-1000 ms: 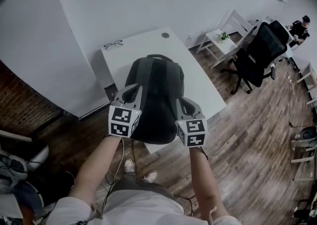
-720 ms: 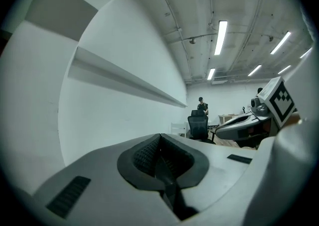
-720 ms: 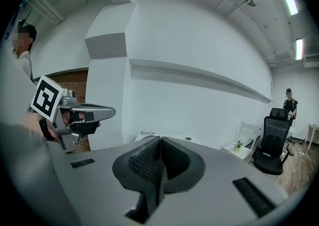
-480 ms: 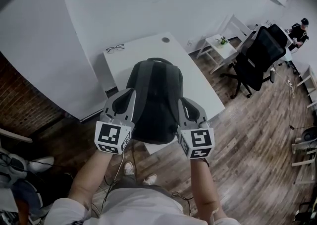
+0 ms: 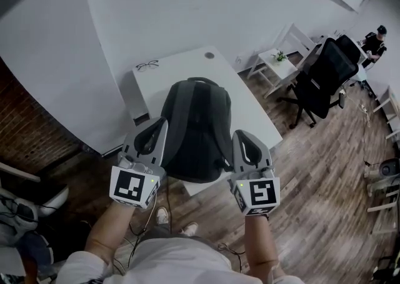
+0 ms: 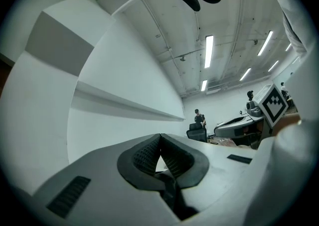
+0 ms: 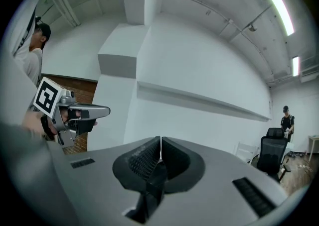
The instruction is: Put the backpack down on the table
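I have the left hand-held gripper (image 6: 160, 140) and right hand-held gripper (image 7: 160, 141) clamped shut on the straps (image 6: 170, 188) of the black backpack (image 5: 197, 123), which hangs above the white counter (image 5: 181, 67), not yet set down.

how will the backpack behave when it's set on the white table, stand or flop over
Likely soft but padded: the backpack shows a rounded shape while held by straps pinched in the left gripper and right gripper. Tall and narrow, it may tip on the table if stood upright. Weight is unclear.
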### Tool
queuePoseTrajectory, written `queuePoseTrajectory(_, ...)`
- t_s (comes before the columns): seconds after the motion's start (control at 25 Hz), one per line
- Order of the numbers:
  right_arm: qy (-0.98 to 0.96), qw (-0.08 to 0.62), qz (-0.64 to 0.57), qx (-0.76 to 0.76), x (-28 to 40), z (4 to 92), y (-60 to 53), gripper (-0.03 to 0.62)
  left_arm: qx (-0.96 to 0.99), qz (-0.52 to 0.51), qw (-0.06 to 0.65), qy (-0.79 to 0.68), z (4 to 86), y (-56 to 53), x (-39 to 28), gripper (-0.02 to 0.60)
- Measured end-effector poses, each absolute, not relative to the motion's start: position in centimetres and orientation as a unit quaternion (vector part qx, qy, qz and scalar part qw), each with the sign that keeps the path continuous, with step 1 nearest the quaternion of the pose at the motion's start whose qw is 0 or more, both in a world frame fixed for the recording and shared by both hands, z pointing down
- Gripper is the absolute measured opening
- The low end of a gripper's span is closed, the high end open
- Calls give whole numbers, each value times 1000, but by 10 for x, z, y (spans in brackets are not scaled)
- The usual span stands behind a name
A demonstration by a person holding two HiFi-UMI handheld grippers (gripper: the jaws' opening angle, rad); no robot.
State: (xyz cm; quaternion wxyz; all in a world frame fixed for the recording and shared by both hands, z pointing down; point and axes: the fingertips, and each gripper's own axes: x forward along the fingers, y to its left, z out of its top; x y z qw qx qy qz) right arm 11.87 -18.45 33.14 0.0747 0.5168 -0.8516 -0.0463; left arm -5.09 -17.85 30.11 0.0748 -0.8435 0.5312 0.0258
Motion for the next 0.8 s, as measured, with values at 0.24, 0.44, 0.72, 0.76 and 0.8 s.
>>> queuePoseTrajectory(0.24,-845,67,-62,527,126,319,-152,41,-838,51,80,538,284,-146,-59,17)
queuePoseTrajectory(0.44,-844,62,-67,528,133,310,-128,41,-835,44,77,544,282,-118,-70,18)
queuePoseTrajectory(0.72,-836,50,-66,542,142,302,-104,41,-824,39,98,557,273,-99,-91,18)
queuePoseTrajectory(0.76,-835,50,-65,545,146,303,-103,41,-822,37,96,560,274,-98,-94,18)
queuePoseTrajectory(0.8,-833,51,-62,547,150,303,-102,41,-820,35,96,563,274,-96,-97,18)
